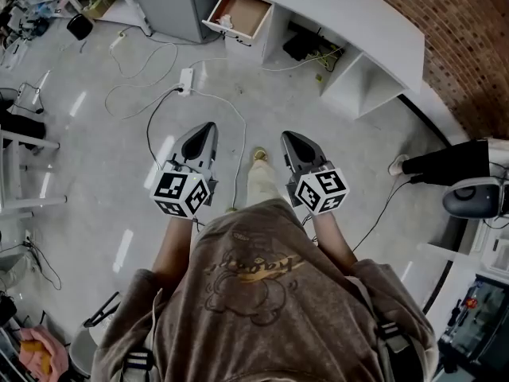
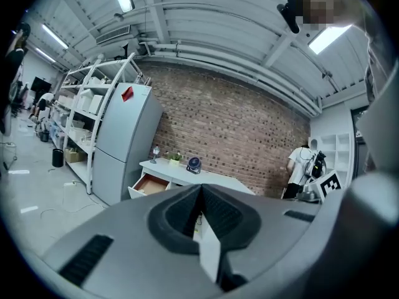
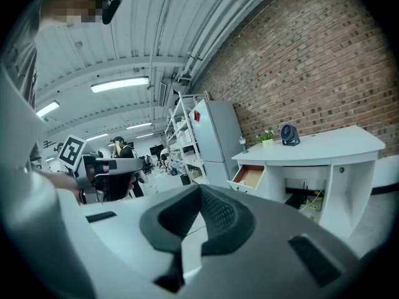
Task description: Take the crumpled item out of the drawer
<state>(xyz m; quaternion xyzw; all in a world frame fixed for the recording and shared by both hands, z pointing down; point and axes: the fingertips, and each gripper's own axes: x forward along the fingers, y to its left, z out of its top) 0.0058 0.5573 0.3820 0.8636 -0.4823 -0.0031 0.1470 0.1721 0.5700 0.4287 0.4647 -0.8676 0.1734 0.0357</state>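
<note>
Crumpled item (image 1: 226, 21), white, lies in the open drawer (image 1: 242, 10) near its front panel. The drawer juts from the white desk (image 1: 374, 14) beside the brick wall (image 1: 465, 46), with a grey fridge (image 2: 121, 142) next to it. The left gripper (image 1: 204, 132) and right gripper (image 1: 289, 140) hang side by side over the floor (image 1: 103, 157), well apart from the drawer and pointing toward the desk. Each claw is pressed together with nothing in it. Cables (image 1: 159, 102) trail across the floor between grippers and desk.

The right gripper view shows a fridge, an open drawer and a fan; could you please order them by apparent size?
Largest to smallest, as they look there:
1. fridge, clearly the largest
2. open drawer
3. fan, somewhat smaller than the drawer
</note>
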